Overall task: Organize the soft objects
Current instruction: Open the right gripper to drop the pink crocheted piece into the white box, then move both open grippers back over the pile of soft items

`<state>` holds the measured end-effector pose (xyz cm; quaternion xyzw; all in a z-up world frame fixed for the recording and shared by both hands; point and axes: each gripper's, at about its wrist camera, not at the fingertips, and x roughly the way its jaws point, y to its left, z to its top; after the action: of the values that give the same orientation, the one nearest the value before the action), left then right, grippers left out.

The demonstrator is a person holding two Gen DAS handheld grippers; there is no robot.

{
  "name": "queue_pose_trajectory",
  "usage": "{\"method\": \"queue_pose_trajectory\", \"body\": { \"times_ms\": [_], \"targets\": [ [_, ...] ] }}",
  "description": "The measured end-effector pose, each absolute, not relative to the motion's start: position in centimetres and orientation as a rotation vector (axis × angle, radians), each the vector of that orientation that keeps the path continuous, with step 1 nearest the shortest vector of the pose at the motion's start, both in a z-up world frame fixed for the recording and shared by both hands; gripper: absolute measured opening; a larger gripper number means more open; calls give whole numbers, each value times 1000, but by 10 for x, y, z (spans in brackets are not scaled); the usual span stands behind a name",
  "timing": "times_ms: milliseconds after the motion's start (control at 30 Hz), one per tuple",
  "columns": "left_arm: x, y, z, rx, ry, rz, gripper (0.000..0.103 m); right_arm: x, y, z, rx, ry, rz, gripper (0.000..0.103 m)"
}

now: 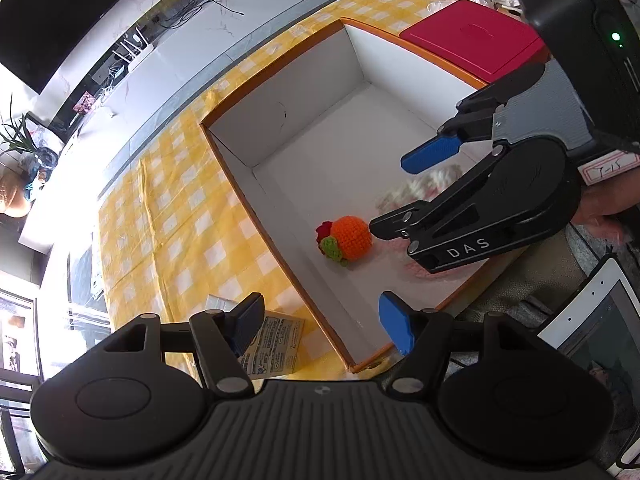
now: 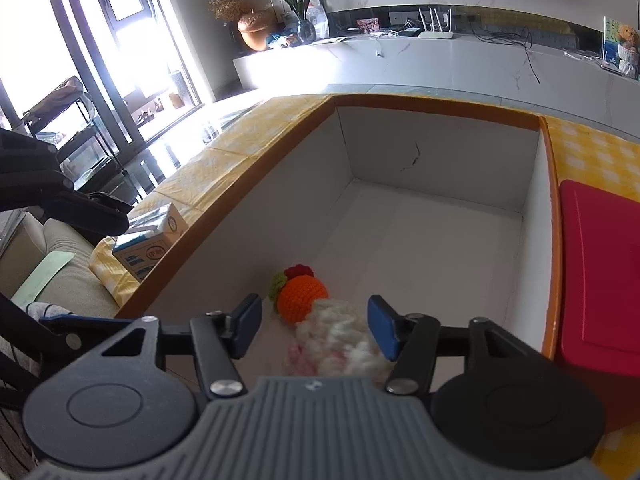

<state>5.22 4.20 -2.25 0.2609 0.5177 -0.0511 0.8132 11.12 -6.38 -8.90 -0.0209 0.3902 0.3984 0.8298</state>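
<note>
Evidently mid-release: right tool (image 2: 316, 330) spread over the white-pink fluffy toy (image 2: 340, 346) lying in the box (image 2: 440, 110) beside the crocheted orange (image 2: 302, 298), left tool (image 1: 320, 326) spread, empty; lift straight up to avoid snagging.

Crocheted ball (image 1: 350, 238) and fluffy toy (image 2: 340, 340) touching inside box (image 1: 280, 120), carton (image 1: 276, 344) outside.

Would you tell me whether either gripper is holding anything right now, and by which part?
Nothing is held. The left gripper is open and empty over the box edge; the right gripper is open, with the fluffy white toy lying loose between its fingers.
</note>
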Motion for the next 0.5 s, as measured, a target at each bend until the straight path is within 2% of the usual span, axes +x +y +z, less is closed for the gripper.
{"method": "queue_pose_trajectory", "body": {
  "times_ms": [167,333,500],
  "targets": [
    [50,42,-13,545,1082,-88,78,106,-63,-86,-64,818,832,72],
    [47,44,-2,496,1044,-62,78,101,-72,-74,-22,770,842,72],
    [47,48,18,361,968,-51,78,95,-93,-50,55,687,840,77]
  ]
}}
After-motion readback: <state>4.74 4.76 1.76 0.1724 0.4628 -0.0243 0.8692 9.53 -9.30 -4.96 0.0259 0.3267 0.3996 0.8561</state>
